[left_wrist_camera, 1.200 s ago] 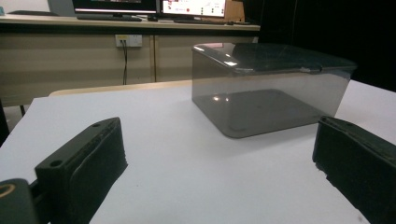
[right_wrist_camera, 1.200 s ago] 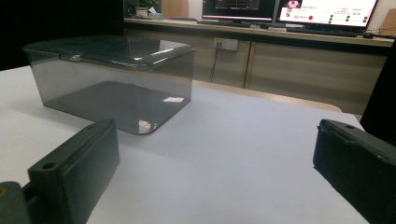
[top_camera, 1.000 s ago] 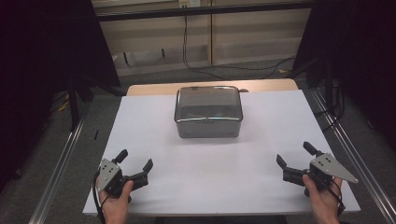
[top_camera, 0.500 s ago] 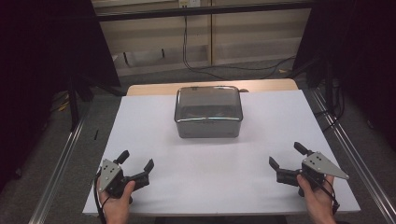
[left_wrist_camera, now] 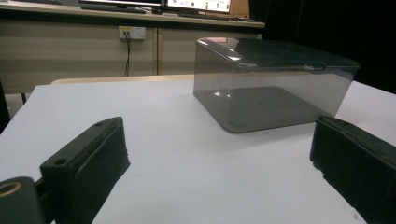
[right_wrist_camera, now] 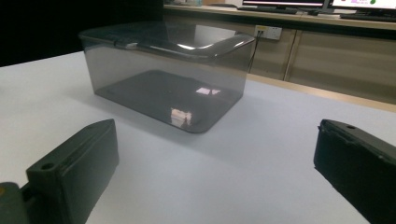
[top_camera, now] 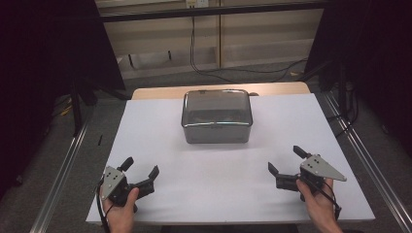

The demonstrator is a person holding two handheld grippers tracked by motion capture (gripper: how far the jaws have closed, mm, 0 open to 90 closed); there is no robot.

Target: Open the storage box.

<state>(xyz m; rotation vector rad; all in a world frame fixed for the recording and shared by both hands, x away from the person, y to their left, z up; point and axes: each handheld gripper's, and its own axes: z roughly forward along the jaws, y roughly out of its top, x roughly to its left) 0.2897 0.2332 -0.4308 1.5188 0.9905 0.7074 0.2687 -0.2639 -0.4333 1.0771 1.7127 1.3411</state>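
Observation:
A smoky see-through plastic box (top_camera: 216, 116) with its lid on stands at the back middle of the white table (top_camera: 160, 131). Nothing shows inside the box (left_wrist_camera: 275, 79) (right_wrist_camera: 168, 70). My left gripper (top_camera: 141, 168) rests open near the front left corner, held by a hand, jaws aimed toward the box. Near the front right, my right gripper (top_camera: 285, 160) is open too, with a grey three-cornered plate on top. The jaws of both grippers stand wide apart around bare table, well short of the box.
A wooden strip (top_camera: 160, 92) shows behind the white top. Metal rails (top_camera: 63, 165) run along both sides of the table. Cables (top_camera: 233, 68) lie on the floor behind, in front of a beige cabinet wall (top_camera: 160, 34). Monitors (left_wrist_camera: 196, 4) stand on a far counter.
My right gripper has slid left and a little toward the table's front edge. The left gripper has barely moved. The box stays put.

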